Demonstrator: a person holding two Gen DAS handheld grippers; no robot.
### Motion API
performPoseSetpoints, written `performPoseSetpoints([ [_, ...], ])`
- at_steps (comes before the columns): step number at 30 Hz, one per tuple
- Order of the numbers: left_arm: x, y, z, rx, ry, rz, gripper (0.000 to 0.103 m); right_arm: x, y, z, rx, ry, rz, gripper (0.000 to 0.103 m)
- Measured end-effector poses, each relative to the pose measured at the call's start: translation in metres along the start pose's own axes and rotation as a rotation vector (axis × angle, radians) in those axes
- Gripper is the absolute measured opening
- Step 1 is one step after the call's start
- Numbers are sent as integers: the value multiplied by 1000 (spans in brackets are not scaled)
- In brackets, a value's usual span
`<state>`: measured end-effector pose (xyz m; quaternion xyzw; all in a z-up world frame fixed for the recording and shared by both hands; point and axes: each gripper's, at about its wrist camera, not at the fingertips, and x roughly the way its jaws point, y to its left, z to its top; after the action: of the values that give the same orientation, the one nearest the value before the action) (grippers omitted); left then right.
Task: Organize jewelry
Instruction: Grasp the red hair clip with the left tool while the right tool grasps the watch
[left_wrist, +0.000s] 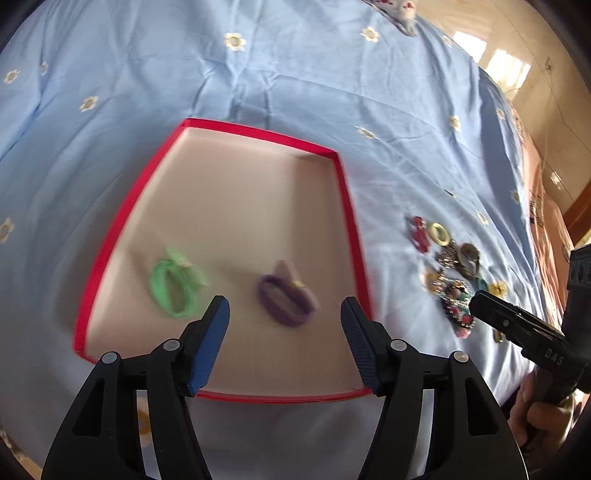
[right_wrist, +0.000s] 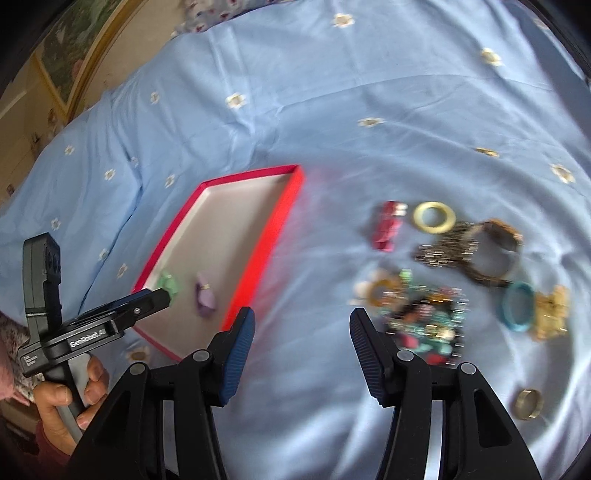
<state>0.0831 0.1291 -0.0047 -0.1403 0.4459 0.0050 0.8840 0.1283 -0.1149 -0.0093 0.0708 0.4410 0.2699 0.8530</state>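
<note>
A shallow red-rimmed box (left_wrist: 349, 206) (right_wrist: 284, 218) lies on the blue bedsheet. Inside it lie a green hair tie (left_wrist: 177, 286) (right_wrist: 168, 283) and a purple hair tie (left_wrist: 286, 301) (right_wrist: 205, 297). My left gripper (left_wrist: 284, 308) is open and empty, above the box's near part, close to the purple tie. A jewelry pile sits right of the box: a red piece (right_wrist: 388, 225), a yellow ring (right_wrist: 434, 217), a watch (right_wrist: 495, 251), beaded pieces (right_wrist: 424, 314), a teal bangle (right_wrist: 519, 305). My right gripper (right_wrist: 301, 325) is open and empty, between box and pile.
A gold ring (right_wrist: 528, 403) lies apart at the lower right on the sheet. A gold brooch (right_wrist: 552, 314) sits beside the teal bangle. The bed edge and tiled floor (left_wrist: 532, 103) are at the far right of the left wrist view. A framed picture (right_wrist: 70, 55) is at top left.
</note>
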Motion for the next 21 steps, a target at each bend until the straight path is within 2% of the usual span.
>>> performPoseSetpoints([
  [13,10,-62,11,114,4,-32,65,-41,-72,-7,101,-68,-113,55],
  [21,25,-91,23,168,14,-42,65,-53,-100,2,120,-103,-159,55],
])
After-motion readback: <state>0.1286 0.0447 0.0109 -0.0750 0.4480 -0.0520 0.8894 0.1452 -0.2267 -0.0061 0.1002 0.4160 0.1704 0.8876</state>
